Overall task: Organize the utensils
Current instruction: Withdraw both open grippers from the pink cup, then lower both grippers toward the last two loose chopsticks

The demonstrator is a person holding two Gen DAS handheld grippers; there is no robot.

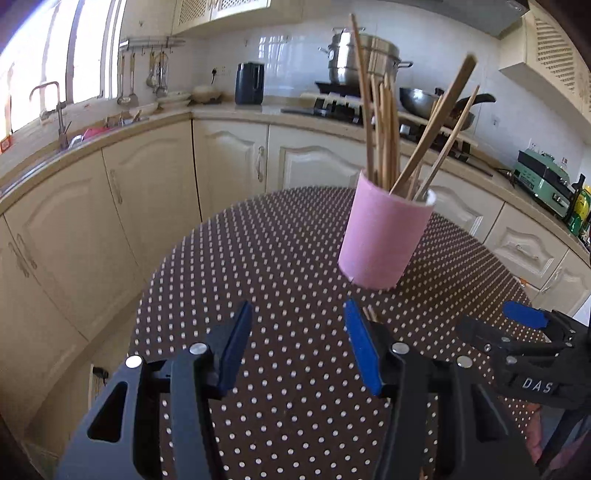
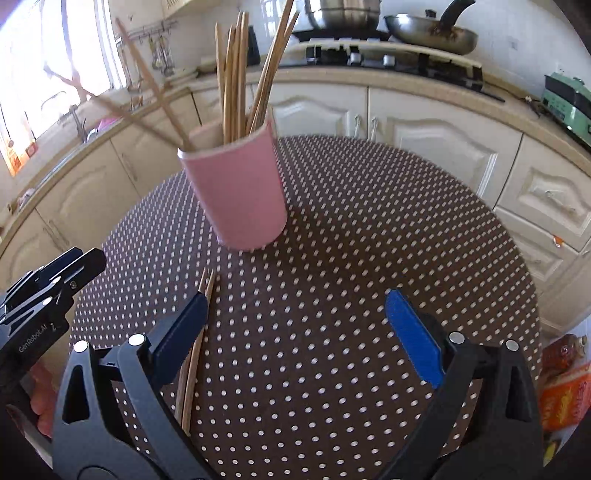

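Note:
A pink cup point(image 1: 384, 242) point(image 2: 240, 195) stands on the round dotted table point(image 1: 280, 266) point(image 2: 369, 221) and holds several wooden chopsticks point(image 1: 384, 125) point(image 2: 236, 74). A pair of loose chopsticks point(image 2: 194, 354) lies flat on the table in front of the cup; its tips point(image 1: 370, 314) show beside my left gripper's right finger. My left gripper point(image 1: 297, 314) is open and empty, near the cup. My right gripper point(image 2: 295, 302) is open and empty, with the loose chopsticks beside and under its left finger. Each gripper shows at the edge of the other's view.
Cream kitchen cabinets and a counter point(image 1: 229, 110) curve behind the table, with a sink point(image 1: 55, 122), a stove with pots point(image 1: 369, 62) and a pan point(image 2: 432, 33). Orange packages point(image 2: 561, 387) sit low beside the table at the right.

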